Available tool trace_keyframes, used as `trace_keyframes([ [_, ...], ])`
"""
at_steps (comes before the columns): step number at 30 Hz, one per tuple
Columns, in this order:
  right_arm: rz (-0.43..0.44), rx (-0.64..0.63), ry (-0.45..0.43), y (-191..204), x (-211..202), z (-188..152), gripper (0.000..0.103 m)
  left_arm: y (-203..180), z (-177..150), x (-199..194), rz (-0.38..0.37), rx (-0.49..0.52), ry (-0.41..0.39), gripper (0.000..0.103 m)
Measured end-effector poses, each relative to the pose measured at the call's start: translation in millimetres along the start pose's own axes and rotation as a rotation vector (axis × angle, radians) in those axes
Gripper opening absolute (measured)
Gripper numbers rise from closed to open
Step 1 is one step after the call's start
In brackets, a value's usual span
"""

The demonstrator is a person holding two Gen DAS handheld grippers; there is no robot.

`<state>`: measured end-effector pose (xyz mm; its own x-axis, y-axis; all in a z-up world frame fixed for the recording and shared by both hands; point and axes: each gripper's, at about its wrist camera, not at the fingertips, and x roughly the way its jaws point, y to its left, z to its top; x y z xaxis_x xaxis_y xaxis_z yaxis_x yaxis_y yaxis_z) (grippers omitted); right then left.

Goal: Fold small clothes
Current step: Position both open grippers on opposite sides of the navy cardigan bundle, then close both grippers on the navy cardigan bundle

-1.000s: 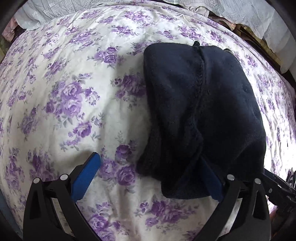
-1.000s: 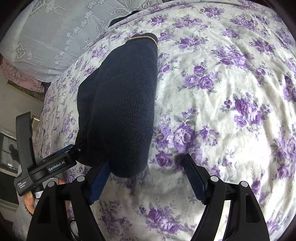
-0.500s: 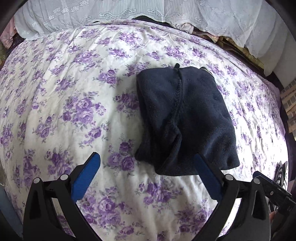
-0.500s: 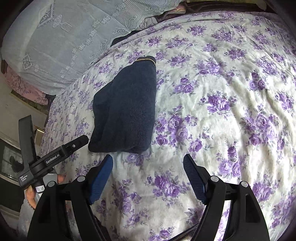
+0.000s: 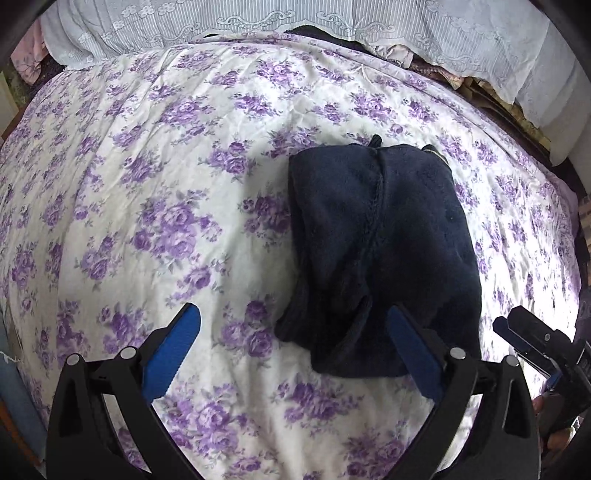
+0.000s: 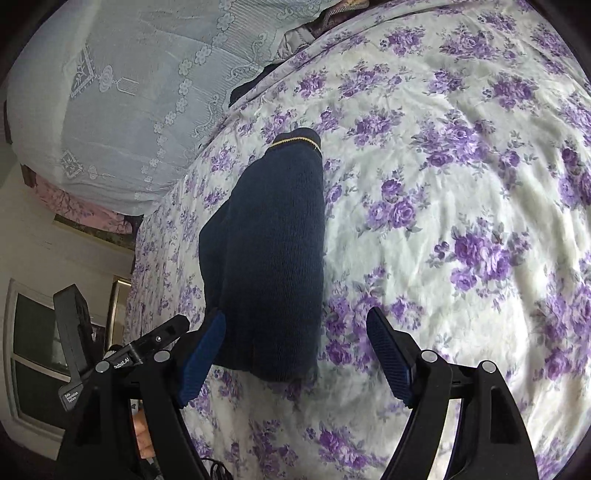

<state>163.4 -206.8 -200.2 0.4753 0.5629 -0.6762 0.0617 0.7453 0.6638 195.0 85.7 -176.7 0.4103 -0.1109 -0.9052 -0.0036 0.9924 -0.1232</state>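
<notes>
A folded dark navy knit garment (image 5: pixel 380 251) lies on the floral bedspread (image 5: pixel 166 206). In the right wrist view the garment (image 6: pixel 273 258) shows a thin gold trim at its far end. My left gripper (image 5: pixel 291 350) is open, its near edge of the garment lying between the blue pads, the right pad overlapping the cloth. My right gripper (image 6: pixel 295 350) is open, with the garment's near end between its pads. Neither holds anything. The other gripper's body shows at the right edge in the left wrist view (image 5: pixel 543 347) and at the lower left in the right wrist view (image 6: pixel 122 354).
A white lace cover (image 5: pixel 295 18) runs along the far side of the bed; it also shows in the right wrist view (image 6: pixel 129 92). The bed edge drops off at the right (image 5: pixel 569 192). A window (image 6: pixel 33 350) is at the lower left.
Both grippers pulled back from the garment half a second ago and have now moved close to its near edge again. The garment stays folded and has not shifted.
</notes>
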Motion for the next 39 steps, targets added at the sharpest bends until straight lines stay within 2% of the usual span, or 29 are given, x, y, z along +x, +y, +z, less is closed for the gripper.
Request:
trace_keyframes([
  [5, 0.023, 0.027, -0.028, -6.1, 9.0, 18.5, 0.079, -12.9, 22.5, 24.9, -0.044, 0.023, 0.016, 0.098],
  [9, 0.013, 0.034, -0.061, -5.9, 14.6, 30.7, 0.079, -11.2, 30.0, 58.9, -0.086, 0.002, 0.065, 0.099],
  [12, 0.008, 0.043, -0.079, -4.1, 20.3, 38.6, 0.079, 7.6, 27.7, 74.3, -0.219, -0.1, 0.103, 0.099],
  [14, 0.005, 0.043, -0.08, -2.7, 27.2, 43.5, 0.079, 18.3, 25.0, 77.6, -0.281, -0.131, 0.115, 0.099],
  [22, -0.003, 0.035, -0.02, 4.2, 67.3, 57.4, 0.078, 19.4, 17.4, 76.4, -0.341, -0.087, 0.098, 0.098],
  [29, -0.005, 0.016, -0.008, 8.6, 90.5, 59.2, 0.078, 12.1, 29.7, 82.0, -0.345, -0.077, 0.06, 0.099],
  [32, 0.001, 0.002, -0.024, 7.7, 92.9, 58.0, 0.078, 12.2, 28.5, 80.6, -0.388, -0.078, 0.064, 0.096],
  [35, 0.002, -0.014, -0.03, 7.5, 92.9, 57.1, 0.077, 10.8, 22.7, 76.9, -0.447, -0.062, 0.071, 0.088],
  [39, 0.008, -0.025, -0.036, 6.3, 92.4, 55.6, 0.077, 16.1, 20.6, 79.3, -0.477, -0.075, 0.068, 0.087],
])
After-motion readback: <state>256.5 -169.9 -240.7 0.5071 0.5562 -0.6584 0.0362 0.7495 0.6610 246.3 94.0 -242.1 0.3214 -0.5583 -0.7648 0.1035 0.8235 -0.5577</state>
